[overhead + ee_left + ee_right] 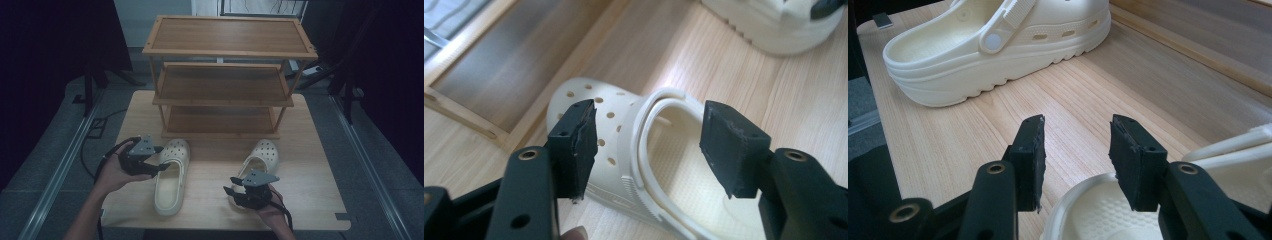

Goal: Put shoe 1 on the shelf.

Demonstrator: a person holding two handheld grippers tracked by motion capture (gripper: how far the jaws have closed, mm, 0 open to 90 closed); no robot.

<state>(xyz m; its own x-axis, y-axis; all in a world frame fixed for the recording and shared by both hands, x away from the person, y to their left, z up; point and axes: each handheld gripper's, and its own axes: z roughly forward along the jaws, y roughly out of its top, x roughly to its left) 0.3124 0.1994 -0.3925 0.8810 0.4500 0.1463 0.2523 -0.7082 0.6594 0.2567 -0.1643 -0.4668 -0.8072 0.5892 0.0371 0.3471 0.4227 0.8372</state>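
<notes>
Two cream clogs lie on the wooden table [205,165] in front of a shoe rack. The left clog [170,192] points toward the rack, and my left gripper [164,158] is open at its left side. In the left gripper view that gripper [651,145] straddles the left clog [614,125] at its strap and opening, one pad outside the upper and one over the footbed. The right clog [265,152] lies to the right. My right gripper [230,184] is open at its heel. In the right gripper view, the right gripper [1075,160] hangs just above the right clog's [1083,215] heel rim.
A three-tier wooden shoe rack [225,35] stands at the back of the table with bare shelves; its bottom shelf [499,65] is just behind the clogs. The left clog [998,45] lies farther off. Dark floor and stands surround the table.
</notes>
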